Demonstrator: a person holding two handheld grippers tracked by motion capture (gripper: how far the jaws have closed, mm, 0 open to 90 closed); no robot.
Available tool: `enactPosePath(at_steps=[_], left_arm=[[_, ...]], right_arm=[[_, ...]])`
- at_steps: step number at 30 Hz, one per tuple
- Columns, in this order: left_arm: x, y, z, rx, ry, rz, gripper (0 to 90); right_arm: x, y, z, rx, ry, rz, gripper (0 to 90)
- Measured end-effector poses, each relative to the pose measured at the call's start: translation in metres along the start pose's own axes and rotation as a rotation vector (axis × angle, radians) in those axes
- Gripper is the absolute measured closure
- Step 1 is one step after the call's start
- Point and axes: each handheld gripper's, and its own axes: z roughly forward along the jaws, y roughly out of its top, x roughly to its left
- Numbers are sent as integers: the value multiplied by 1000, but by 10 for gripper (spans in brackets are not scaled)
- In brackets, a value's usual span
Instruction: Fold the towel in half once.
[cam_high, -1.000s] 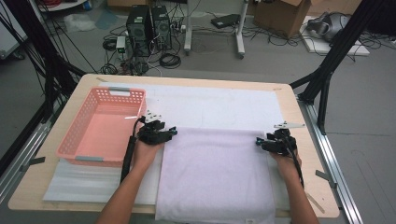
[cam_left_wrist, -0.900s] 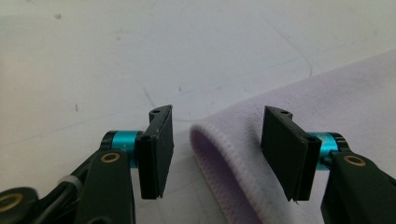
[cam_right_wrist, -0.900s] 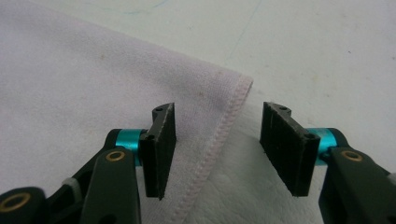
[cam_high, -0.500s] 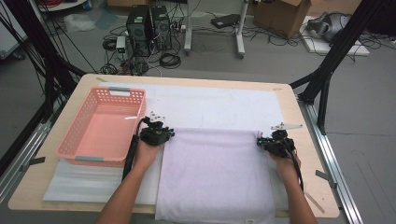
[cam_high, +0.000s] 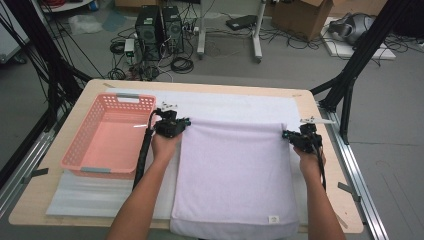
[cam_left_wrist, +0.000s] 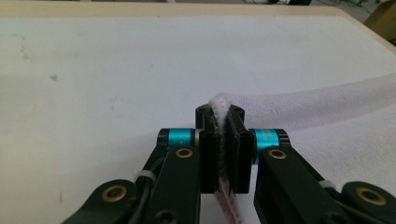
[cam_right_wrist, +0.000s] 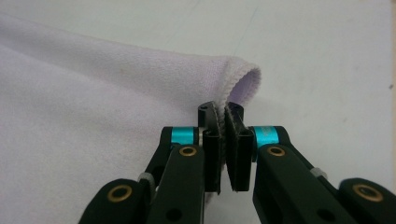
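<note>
Towel (cam_high: 235, 175), pale lilac, lies flat on the white mat (cam_high: 235, 105) just right of the pink basket (cam_high: 107, 137), its near hem hanging slightly over the table (cam_high: 327, 210) edge with a small tag there. I hold its two far corners: my left gripper (cam_high: 172, 125) is clamped on the corner nearest the basket, my right gripper (cam_high: 300, 137) on the corner farthest from the basket. In the left gripper view the cloth (cam_left_wrist: 224, 140) is pinched deep between the pads, a fold rising just past the jaw tips. In the right gripper view the bite looks thinner; the jaws are closed on the hem edge (cam_right_wrist: 223, 130) only, and the corner loop (cam_right_wrist: 245, 84) curls free beyond the tips. Main risk, as I judge it: the right corner slips out if I lift or pull toward me, because so little fabric is caught there. Second risk: uneven pull, one hand leading the other, would skew the fold and leave edges mismatched. Third: the left forearm and trailing cable (cam_high: 142, 155) run just beside the basket's rim, so a wide swing could nudge the basket. The towel body lies on the near side of both grippers, between my forearms, well clear of the basket's inside.
</note>
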Motion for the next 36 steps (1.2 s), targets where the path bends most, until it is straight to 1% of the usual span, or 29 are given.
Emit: enactPosePath(at_steps=[1,3,4,5,6,7,10,12,14,15,16,17,18,19,21,22,23,24,25,26,27,28,29,31,35,36], left_arm=[[2,5,3,5,1,5,850],[6,12,8,-13,2,29,849],[9,17,10,-8,8,38,849],[12,21,12,-8,4,38,850],[14,23,13,-21,1,35,849],[17,25,15,-29,3,27,850],[25,31,22,-26,3,25,849],[30,34,25,-44,10,21,849],[32,39,28,-53,18,26,849],[33,41,28,-59,17,28,849],[35,44,29,-70,18,25,849],[36,44,29,-93,20,24,849],[36,45,29,-108,24,22,848],[37,44,30,-112,26,28,848],[37,43,32,-106,30,48,847],[36,42,33,-103,20,48,843],[35,41,33,-100,4,48,834],[34,41,32,-89,0,46,798],[34,41,32,-84,-3,24,692],[33,40,31,-80,-13,5,588],[32,40,29,-82,-23,11,579],[30,41,26,-86,-22,24,582],[28,42,23,-98,-29,21,582],[25,44,17,-126,-55,1,582],[16,44,5,-143,-85,17,559],[14,43,1,-145,-95,24,552]], right_arm=[[-2,4,2,-6,0,2,864],[-4,13,8,0,-5,0,864],[-4,16,12,-6,-13,-8,864],[-6,19,15,-9,-17,-16,864],[-7,23,19,-2,-17,-13,863],[-8,26,22,-8,-18,-17,863],[-11,35,35,-16,-19,-4,863],[-11,41,41,-19,-25,-4,863],[-10,50,45,-25,-32,-13,863],[-10,54,46,-34,-39,-26,863],[-10,58,47,-35,-41,-26,863],[-11,62,48,-38,-39,-22,863],[-11,65,49,-50,-45,-28,863],[-11,67,49,-74,-50,-30,863],[-12,65,53,-86,-48,-6,861],[-12,64,55,-74,-51,-2,854],[-12,62,57,-61,-54,3,818],[-12,61,58,-56,-60,17,741],[-12,60,58,-56,-62,33,654],[-12,60,56,-61,-58,47,642],[-12,60,55,-64,-53,43,638],[-11,61,52,-65,-50,39,634],[-10,61,50,-68,-48,30,628],[-7,62,45,-72,-36,15,624],[1,61,31,-60,-19,-27,619],[3,60,27,-66,-18,-36,619]])
